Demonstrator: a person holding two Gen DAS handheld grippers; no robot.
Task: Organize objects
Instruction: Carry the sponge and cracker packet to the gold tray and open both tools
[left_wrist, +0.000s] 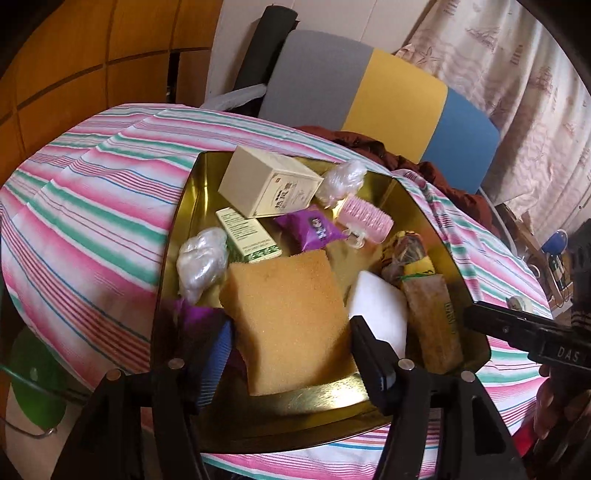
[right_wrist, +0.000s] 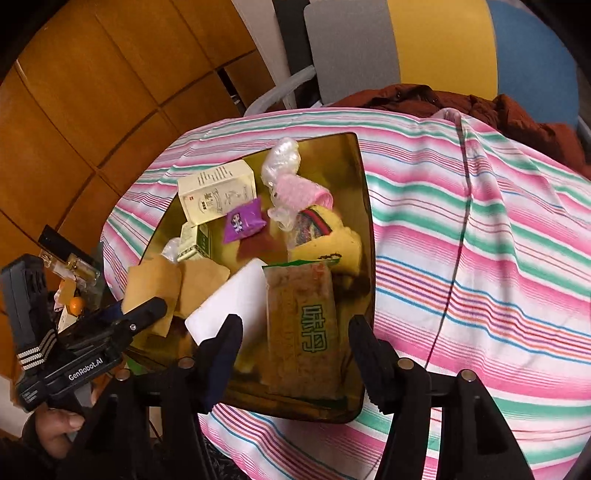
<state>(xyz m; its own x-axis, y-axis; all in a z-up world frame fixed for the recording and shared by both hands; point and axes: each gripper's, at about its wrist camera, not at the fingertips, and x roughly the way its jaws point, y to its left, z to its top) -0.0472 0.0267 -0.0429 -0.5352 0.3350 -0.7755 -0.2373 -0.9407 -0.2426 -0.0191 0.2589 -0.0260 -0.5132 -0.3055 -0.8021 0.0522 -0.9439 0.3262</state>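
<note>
I work over the gold tray (left_wrist: 177, 221) on the striped cloth (left_wrist: 92, 184), where every item already lies. My judgement: lift the big sponge (left_wrist: 288, 317) squarely, clear of the white block (left_wrist: 380, 306). My left gripper (left_wrist: 291, 354) is spread around the sponge, whether touching I cannot tell; my right gripper (right_wrist: 295, 350) is spread, empty, over the snack packet (right_wrist: 303, 325).

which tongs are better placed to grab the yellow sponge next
Left. The left tongs are open with the yellow sponge right between the fingers. The right tongs are open over the snack bar packet, farther from the sponge.
</note>
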